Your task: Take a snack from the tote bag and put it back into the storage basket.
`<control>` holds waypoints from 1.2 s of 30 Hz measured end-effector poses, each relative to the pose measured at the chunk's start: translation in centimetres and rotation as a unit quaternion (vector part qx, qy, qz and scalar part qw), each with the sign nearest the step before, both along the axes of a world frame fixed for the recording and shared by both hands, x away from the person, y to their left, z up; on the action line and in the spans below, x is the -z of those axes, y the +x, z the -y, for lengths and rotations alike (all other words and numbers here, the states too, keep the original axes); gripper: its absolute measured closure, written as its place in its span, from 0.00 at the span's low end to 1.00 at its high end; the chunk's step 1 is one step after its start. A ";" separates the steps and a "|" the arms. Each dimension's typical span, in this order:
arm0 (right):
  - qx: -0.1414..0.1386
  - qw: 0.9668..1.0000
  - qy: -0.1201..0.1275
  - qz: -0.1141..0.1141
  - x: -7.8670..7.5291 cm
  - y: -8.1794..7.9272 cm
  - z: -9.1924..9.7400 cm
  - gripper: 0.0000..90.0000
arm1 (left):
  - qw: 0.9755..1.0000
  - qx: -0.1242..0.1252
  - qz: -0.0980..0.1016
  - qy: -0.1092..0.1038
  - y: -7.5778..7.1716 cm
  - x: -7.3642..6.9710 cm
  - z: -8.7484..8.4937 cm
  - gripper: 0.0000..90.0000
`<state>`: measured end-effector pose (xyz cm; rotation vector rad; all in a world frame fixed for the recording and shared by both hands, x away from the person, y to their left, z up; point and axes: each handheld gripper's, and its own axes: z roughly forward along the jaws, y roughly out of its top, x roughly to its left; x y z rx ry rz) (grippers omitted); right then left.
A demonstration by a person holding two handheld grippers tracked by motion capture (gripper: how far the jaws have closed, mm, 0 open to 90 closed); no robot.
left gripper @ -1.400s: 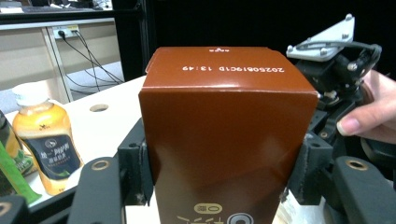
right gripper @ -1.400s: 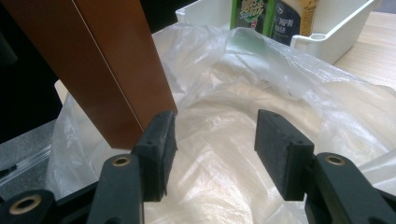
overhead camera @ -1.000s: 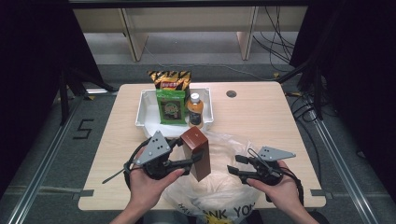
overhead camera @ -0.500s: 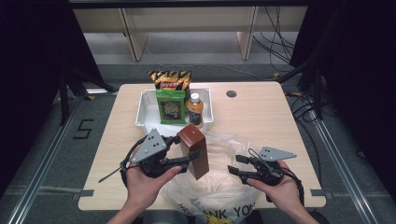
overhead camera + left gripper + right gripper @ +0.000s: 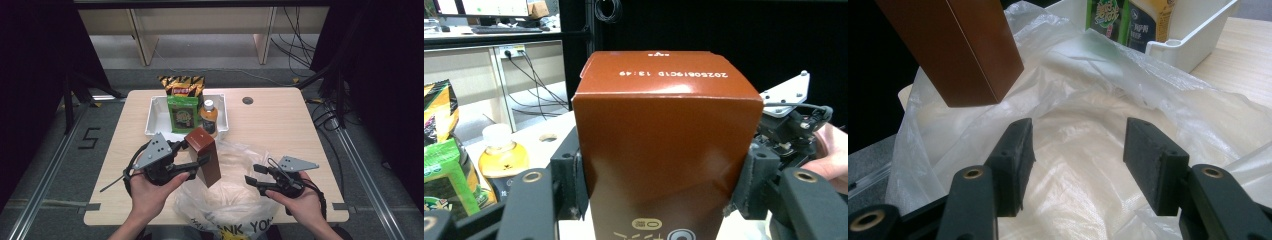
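My left gripper (image 5: pixel 194 153) is shut on a tall brown carton (image 5: pixel 205 156), with a pad on each side of it. In the left gripper view the carton (image 5: pixel 664 150) stands between the jaws of the left gripper (image 5: pixel 664 187). The carton hangs tilted above the open mouth of a clear plastic bag (image 5: pixel 235 197) at the table's front edge. To the right of the bag's mouth my right gripper (image 5: pixel 252 174) is open. In the right gripper view nothing lies between the pads of the right gripper (image 5: pixel 1078 155), which point into the bag (image 5: pixel 1088 100) below the carton (image 5: pixel 958 50).
A white tray (image 5: pixel 156 119) at the back middle of the wooden table (image 5: pixel 285 130) holds a green packet (image 5: pixel 182 114), an orange-brown bottle (image 5: pixel 208 116) and a yellow-black snack bag (image 5: pixel 181 85). A round cable hole (image 5: pixel 247 100) lies right of the tray.
My left gripper has shifted the carton slightly up and to the left, still above the bag. The right gripper has stayed where it was.
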<state>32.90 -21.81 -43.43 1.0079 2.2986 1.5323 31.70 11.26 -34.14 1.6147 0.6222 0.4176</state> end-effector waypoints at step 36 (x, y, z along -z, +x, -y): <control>0.016 1.000 -0.007 0.010 0.0 0.1 0.2 0.49 | 0.999 -0.031 0.024 -0.007 1.8 -2.5 -3.0 0.42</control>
